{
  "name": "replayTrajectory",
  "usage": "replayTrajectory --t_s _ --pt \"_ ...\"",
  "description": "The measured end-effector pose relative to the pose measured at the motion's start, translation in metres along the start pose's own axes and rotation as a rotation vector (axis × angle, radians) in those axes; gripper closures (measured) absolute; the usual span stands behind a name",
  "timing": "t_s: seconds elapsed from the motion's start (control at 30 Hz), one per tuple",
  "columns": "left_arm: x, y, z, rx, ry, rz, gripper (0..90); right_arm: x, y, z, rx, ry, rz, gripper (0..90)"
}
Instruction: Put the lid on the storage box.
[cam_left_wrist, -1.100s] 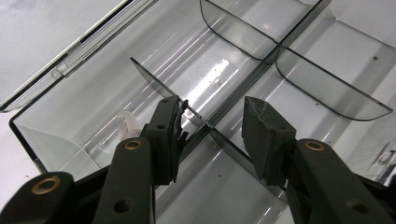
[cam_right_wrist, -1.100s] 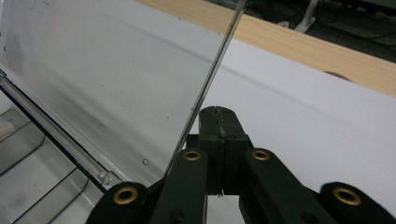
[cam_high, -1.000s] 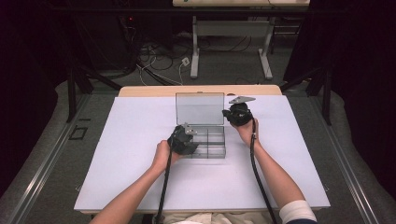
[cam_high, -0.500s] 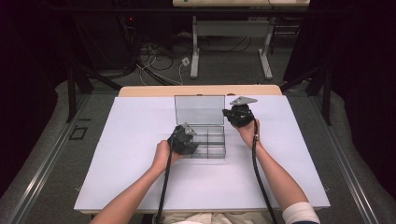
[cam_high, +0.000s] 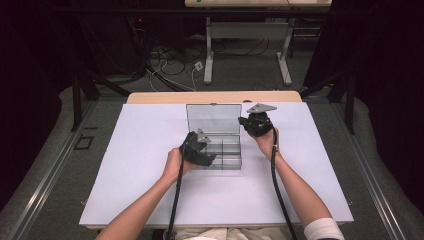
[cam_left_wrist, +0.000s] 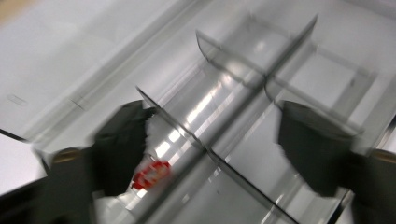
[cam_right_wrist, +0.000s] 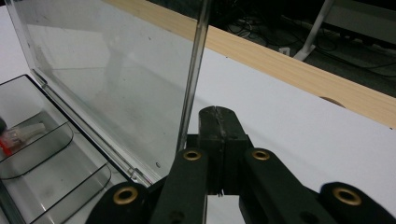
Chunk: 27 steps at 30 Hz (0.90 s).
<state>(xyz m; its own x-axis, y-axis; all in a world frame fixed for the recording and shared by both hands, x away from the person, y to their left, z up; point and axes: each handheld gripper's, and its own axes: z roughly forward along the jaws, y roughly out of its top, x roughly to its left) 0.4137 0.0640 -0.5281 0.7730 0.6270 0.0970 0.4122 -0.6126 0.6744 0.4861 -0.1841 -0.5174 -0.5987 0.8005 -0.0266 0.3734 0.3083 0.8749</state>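
Two grippers at clear box (cam_high: 220, 150), table (cam_high: 125, 165) centre. Right gripper (cam_right_wrist: 218, 122) clenched, empty, at lid (cam_right_wrist: 107, 88) 3 o'clock edge, likely propping lid upright. Left gripper (cam_left_wrist: 210, 154) at box 9 o'clock, jaws just opened, released over compartment; small red-white item (cam_left_wrist: 150, 175) lies inside beside left jaw, apparently just dropped.

A: What is under the left tool (cam_left_wrist: 205, 144)?

B: A clear plastic box (cam_left_wrist: 261, 79) with dividers, on the white table (cam_left_wrist: 51, 51). The picture is blurred.

A: And the jaws?

B: They have just been opening and stand wide apart. A small white and red object (cam_left_wrist: 152, 172) lies in a compartment beside the left jaw. I cannot tell if they touch.
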Motion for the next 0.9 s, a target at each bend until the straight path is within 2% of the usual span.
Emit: replayTrajectory --t_s 0.07,0.17,0.27,0.4,0.47,0.53,0.6,0.8,0.9 --pt "0.006 0.007 -0.013 -0.057 0.015 -0.023 14.3 0.0 0.0 -0.001 0.0 0.0 -0.001 90.0" --pt "0.016 0.01 -0.021 -0.083 0.052 -0.054 4.5 0.001 0.0 -0.001 0.001 -0.003 0.004 90.0" --pt "0.029 0.01 -0.029 -0.118 0.078 -0.097 0.0 0.001 0.0 -0.001 -0.001 -0.001 0.001 90.0" --pt "0.044 0.016 -0.037 -0.155 0.133 -0.147 0.4 0.001 0.0 -0.001 0.002 0.0 -0.004 90.0" --pt "0.051 0.019 -0.038 -0.175 0.16 -0.169 4.9 0.001 0.0 -0.001 0.002 -0.005 -0.007 90.0" --pt "0.058 0.021 -0.039 -0.188 0.176 -0.182 14.6 0.001 0.0 -0.001 0.002 -0.005 -0.006 90.0" --pt "0.062 0.023 -0.039 -0.194 0.201 -0.187 17.7 0.002 0.0 -0.002 0.004 -0.004 -0.004 90.0" --pt "0.071 0.02 -0.036 -0.198 0.218 -0.205 41.0 0.002 0.001 -0.002 0.005 -0.004 -0.017 90.0" --pt "0.073 0.017 -0.035 -0.206 0.199 -0.21 55.9 0.003 0.002 -0.003 0.007 -0.006 -0.023 90.0"
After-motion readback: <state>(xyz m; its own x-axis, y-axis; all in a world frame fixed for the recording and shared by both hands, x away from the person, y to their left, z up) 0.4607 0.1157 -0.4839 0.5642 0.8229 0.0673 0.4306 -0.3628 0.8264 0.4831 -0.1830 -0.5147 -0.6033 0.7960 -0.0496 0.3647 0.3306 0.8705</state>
